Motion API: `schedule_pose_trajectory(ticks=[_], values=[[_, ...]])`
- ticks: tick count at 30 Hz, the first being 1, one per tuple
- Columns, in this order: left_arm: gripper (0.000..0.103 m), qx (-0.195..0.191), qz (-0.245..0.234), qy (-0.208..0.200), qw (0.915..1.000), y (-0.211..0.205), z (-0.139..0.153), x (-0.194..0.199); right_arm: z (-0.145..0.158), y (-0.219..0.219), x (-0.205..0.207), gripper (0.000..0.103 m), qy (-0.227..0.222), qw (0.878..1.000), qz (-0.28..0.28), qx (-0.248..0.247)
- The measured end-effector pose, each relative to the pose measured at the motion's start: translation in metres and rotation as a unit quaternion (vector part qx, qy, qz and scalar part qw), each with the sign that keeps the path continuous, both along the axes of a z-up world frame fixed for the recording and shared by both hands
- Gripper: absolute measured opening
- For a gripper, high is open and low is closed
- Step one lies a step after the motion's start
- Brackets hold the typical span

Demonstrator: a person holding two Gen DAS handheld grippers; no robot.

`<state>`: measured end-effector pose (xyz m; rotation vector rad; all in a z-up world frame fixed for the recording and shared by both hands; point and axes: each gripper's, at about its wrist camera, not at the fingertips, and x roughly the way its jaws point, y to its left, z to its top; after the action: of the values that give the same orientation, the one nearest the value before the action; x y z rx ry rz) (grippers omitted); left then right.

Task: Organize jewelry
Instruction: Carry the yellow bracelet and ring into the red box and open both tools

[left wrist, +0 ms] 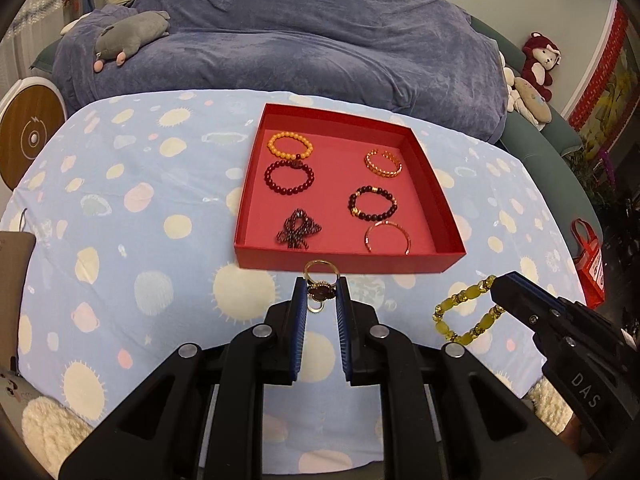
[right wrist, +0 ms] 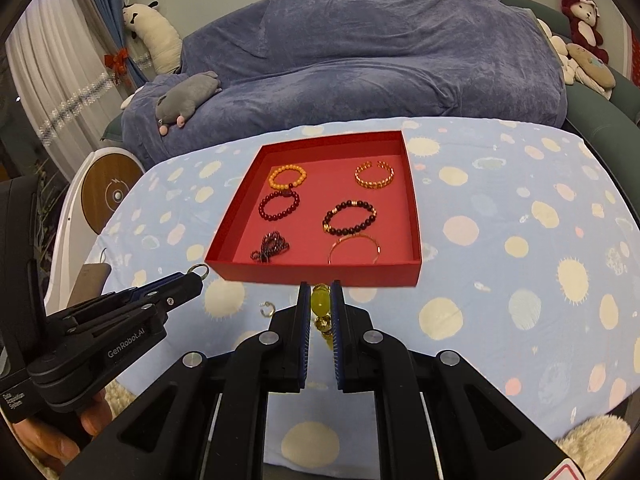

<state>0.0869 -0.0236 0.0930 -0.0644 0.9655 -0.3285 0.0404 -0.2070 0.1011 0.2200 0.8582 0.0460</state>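
Note:
A red tray [left wrist: 256, 204] [right wrist: 232, 232] on the patterned tablecloth holds several bracelets: orange beads [left wrist: 289, 145], dark red beads [left wrist: 289, 176], a gold chain cuff [left wrist: 383, 163], dark beads with gold [left wrist: 373, 203], a thin gold bangle [left wrist: 387, 237] and a dark bead tangle [left wrist: 298, 233]. My left gripper [left wrist: 322, 286] [right wrist: 192, 276] is shut on a gold ring with a dark stone [left wrist: 321, 289], just in front of the tray. My right gripper [right wrist: 320, 292] [left wrist: 498, 286] is shut on a yellow bead bracelet [left wrist: 466, 314] [right wrist: 321, 304], held above the cloth right of the left gripper.
A small ring-like piece [right wrist: 267, 309] lies on the cloth [left wrist: 120, 200] in front of the tray. A blue-covered sofa [left wrist: 300, 40] with plush toys stands behind the table. A round white device [left wrist: 28, 136] is at the left. A red bag [left wrist: 590, 264] is at the right.

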Motion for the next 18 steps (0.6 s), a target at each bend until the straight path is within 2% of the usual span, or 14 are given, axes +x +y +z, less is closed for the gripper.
schedule_pose_trajectory(ticks=[9,18], values=[[0.014,0.002,-0.016,-0.015,0.9997,-0.033,0.013,0.072,0.015,-0.01,0.081,0.009,-0.018,1.0,0.007,0.004],[0.014,0.002,-0.005,-0.01,0.9999,-0.052,0.006,0.153,0.01,-0.013,0.167,0.01,-0.027,1.0,0.01,0.006]])
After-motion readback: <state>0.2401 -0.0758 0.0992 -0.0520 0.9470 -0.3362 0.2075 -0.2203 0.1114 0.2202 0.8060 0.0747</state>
